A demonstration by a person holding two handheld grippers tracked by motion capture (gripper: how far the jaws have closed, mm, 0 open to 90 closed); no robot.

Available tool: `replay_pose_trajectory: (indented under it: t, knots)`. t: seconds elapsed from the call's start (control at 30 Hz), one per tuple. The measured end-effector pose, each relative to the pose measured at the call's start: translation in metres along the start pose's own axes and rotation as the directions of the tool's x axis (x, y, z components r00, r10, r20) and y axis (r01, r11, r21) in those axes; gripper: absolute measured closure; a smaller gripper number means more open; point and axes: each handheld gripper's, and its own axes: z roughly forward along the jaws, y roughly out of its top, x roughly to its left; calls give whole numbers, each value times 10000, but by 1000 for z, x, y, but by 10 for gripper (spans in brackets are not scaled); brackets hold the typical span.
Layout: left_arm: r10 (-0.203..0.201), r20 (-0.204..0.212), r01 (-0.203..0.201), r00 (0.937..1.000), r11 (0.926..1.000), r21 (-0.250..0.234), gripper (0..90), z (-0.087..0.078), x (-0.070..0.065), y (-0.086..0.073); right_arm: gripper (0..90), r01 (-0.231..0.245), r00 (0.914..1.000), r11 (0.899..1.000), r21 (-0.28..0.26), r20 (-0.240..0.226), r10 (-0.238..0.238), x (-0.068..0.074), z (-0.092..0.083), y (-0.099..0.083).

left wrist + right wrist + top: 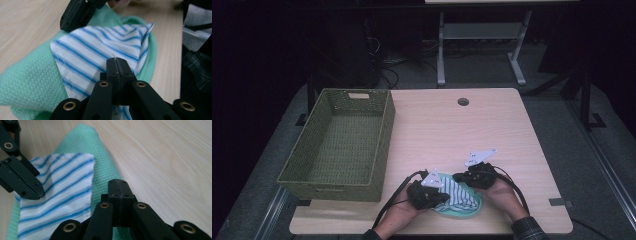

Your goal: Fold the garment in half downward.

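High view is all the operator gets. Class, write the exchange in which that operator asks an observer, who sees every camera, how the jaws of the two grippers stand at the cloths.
Operator: Are the left gripper's jaws open?
Observer: No. In the left gripper view the black two-jaw left gripper has its jaws pressed together over the white cloth with blue stripes.
Operator: And the right one?
Observer: The black right gripper is shut too, above the mint-green textured cloth, just beside the striped cloth's edge. Whether either pinches fabric, I cannot tell.
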Motion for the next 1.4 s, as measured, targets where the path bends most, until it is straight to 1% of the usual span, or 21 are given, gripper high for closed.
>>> replay_pose_trajectory:
  t: [0.07, 0.13, 0.2, 0.23, 0.27, 0.33, 0.37, 0.47, 0.5, 0.6, 0.7, 0.73, 0.83, 0.87, 0.93, 1.03, 1.07, 1.17, 1.27, 1.3, 1.4]
  knots:
    - [-71, 47, 70, 10000, 9999, 124, 892, 4, 0, -1, 897, 12, 10000, 9998, 215, 39, -12, 0, 4, -1]
    - [-66, 81, 65, 9999, 9999, 134, 893, 6, 1, -1, 897, -10, 10000, 9998, 216, 43, 9, 1, 6, -1]
    - [-19, -54, 20, 10000, 9997, 238, 894, 7, 1, -1, 897, 8, 10000, 9997, 242, 65, -9, 1, 6, -1]
    - [159, -105, -154, 9998, 9989, 433, 894, 7, 2, -1, 898, -4, 10000, 9997, 251, 63, 3, 1, 6, -1]
    - [235, -176, -226, 9996, 9983, 537, 895, 7, 3, -1, 898, 0, 10000, 9996, 270, 72, -2, 1, 5, -1]
    - [242, -246, -227, 9994, 9979, 601, 895, 8, 5, -1, 898, 17, 9999, 9995, 309, 126, -20, 1, 5, -1]
    - [180, -259, -166, 9995, 9983, 558, 895, 8, 6, -1, 898, 125, 9997, 9993, 339, 208, -132, 0, 4, -2]
    - [296, -458, -263, 9985, 9971, 710, 895, 8, 11, 0, 897, 0, 9996, 9990, 454, 275, -13, 2, 2, -3]
    - [219, -508, -184, 9985, 9975, 682, 895, 8, 12, 0, 897, 20, 9996, 9990, 456, 298, -33, 1, 1, -4]
    - [257, -741, -200, 9969, 9969, 755, 895, 6, 20, 1, 897, -58, 9996, 9985, 546, 273, 43, 2, -3, -7]
    - [284, -1015, -207, 9944, 9969, 766, 895, 6, 29, 2, 897, -110, 9996, 9978, 653, 255, 94, 4, -5, -9]
    - [251, -1046, -175, 9942, 9972, 728, 895, 6, 31, 2, 897, -31, 9996, 9982, 601, 299, 13, 5, -5, -11]
    - [190, -1183, -113, 9928, 9978, 654, 895, 8, 40, 4, 897, -129, 9997, 9981, 598, 216, 116, 8, -8, -14]
    - [206, -1229, -129, 9922, 9979, 630, 895, 9, 42, 6, 898, -66, 9998, 9981, 619, 186, 54, 9, -9, -15]
    - [330, -1310, -245, 9908, 9976, 653, 895, 10, 46, 8, 897, -134, 9998, 9975, 690, 174, 122, 11, -10, -15]
    - [370, -1405, -284, 9894, 9976, 630, 895, 14, 51, 12, 898, -41, 9999, 9975, 704, 120, 33, 14, -10, -16]
    - [431, -1426, -345, 9888, 9975, 623, 895, 14, 52, 13, 897, -138, 9999, 9976, 679, 83, 133, 16, -10, -16]
    - [508, -1445, -421, 9882, 9972, 624, 895, 17, 56, 16, 898, -153, 9999, 9980, 620, 19, 152, 19, -11, -18]
    - [561, -1475, -483, 9875, 9973, 555, 895, 21, 59, 20, 897, -209, 9996, 9984, 529, -151, 217, 23, -12, -21]
    - [582, -1496, -512, 9870, 9974, 502, 895, 22, 59, 20, 897, -119, 9997, 9985, 540, -197, 129, 25, -12, -21]
    - [653, -1520, -589, 9862, 9972, 462, 895, 24, 60, 23, 897, -112, 9995, 9984, 546, -302, 129, 28, -12, -21]
